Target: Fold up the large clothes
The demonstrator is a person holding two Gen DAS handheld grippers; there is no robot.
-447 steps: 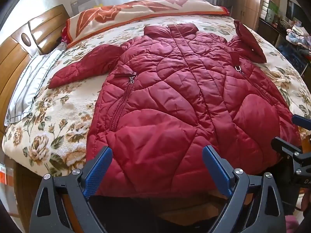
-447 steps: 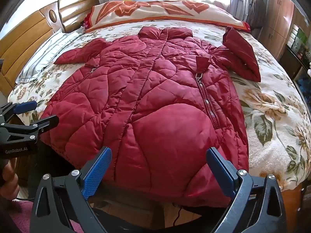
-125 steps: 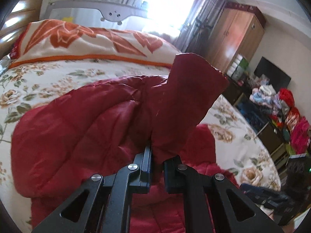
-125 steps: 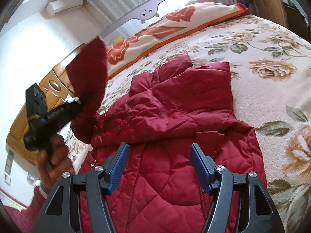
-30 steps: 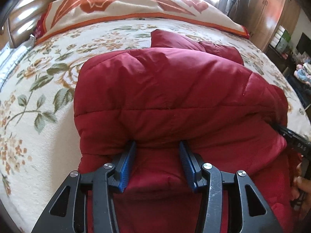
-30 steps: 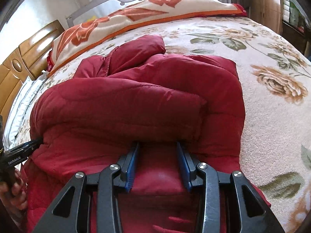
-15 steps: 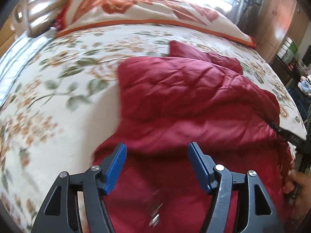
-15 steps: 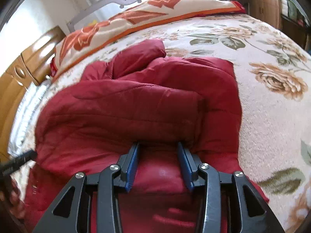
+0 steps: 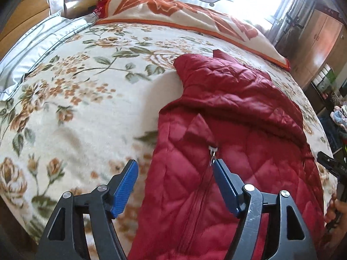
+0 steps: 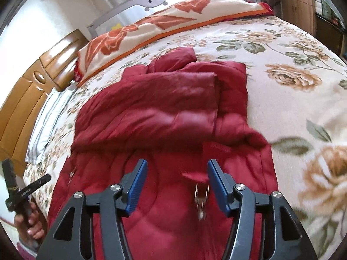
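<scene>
A dark red quilted coat lies on the floral bedspread with its upper part and sleeves folded down across the body. My left gripper hovers over the coat's left edge, beside a zipper pull; its jaws are opening and nothing is pressed between them. My right gripper hangs above the lower part of the coat, near another zipper pull; its jaws are opening too and hold nothing. The coat's hem is hidden below both views.
An orange-and-cream folded blanket lies along the head of the bed. A striped pillow sits by the wooden headboard. A wardrobe and cluttered shelves stand at the right. The other hand and its gripper handle show at the left edge.
Both grippers have let go of the folded coat edge, widened, and risen away from it. The left one has swung out to the coat's left side.
</scene>
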